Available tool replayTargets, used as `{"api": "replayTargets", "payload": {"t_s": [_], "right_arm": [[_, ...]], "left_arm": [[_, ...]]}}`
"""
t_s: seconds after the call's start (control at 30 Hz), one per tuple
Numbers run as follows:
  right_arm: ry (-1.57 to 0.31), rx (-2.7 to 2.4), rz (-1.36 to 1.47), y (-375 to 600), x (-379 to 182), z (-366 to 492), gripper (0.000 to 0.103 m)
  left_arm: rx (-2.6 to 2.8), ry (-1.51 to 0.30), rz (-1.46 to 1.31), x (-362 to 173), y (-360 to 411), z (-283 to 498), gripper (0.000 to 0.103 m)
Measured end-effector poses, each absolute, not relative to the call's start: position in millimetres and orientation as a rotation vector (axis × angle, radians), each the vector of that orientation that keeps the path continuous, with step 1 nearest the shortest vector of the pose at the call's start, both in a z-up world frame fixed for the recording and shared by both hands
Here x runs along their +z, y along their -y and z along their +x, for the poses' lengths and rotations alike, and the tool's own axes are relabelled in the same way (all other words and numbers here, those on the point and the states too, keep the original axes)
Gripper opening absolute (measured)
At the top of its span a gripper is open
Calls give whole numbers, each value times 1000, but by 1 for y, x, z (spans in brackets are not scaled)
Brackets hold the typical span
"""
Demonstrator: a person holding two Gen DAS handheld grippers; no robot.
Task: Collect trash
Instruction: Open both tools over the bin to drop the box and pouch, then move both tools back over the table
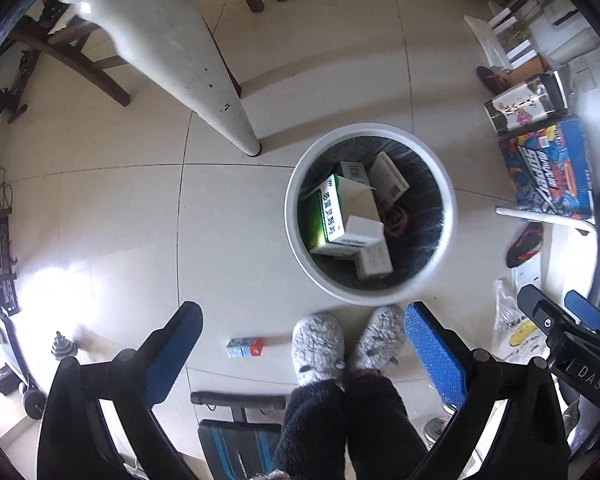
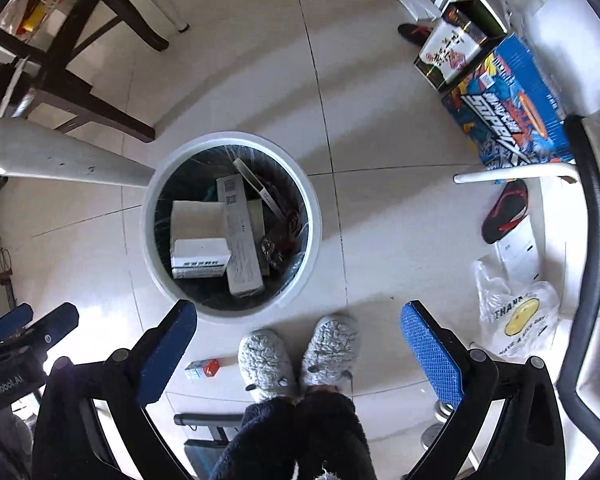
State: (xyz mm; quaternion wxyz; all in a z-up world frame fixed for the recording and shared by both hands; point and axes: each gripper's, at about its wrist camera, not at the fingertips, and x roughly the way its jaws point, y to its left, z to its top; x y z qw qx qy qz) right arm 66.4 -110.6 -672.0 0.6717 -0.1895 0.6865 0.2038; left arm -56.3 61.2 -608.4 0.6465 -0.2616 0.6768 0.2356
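A round white trash bin [image 1: 296, 240] with a black liner stands on the tiled floor; it also shows in the right wrist view [image 2: 150, 248]. Several cardboard boxes [image 1: 352, 216] lie inside it [image 2: 220, 232]. A small blue, white and red carton [image 1: 245, 347] lies on the floor left of the person's grey slippers, also in the right wrist view [image 2: 202, 369]. My left gripper [image 1: 302, 344] is open and empty, high above the floor. My right gripper [image 2: 298, 336] is open and empty, also high above the floor.
The person's grey slippers [image 2: 296, 354] stand just in front of the bin. A white table leg [image 1: 204, 92] is left of the bin. Colourful boxes [image 2: 508, 108], a black and red shoe [image 2: 506, 212] and a smiley plastic bag [image 2: 516, 320] lie at the right. Dark wooden chair legs [image 2: 84, 92] stand behind.
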Motion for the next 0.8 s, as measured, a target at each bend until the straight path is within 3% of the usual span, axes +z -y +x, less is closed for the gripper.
{"api": "replayTargets", "payload": {"t_s": [0.8], "right_arm": [[-1432,534,-359,159,-351,6,103]], "left_arm": [[515,-1421,-550,-344,-18,-111,103]]}}
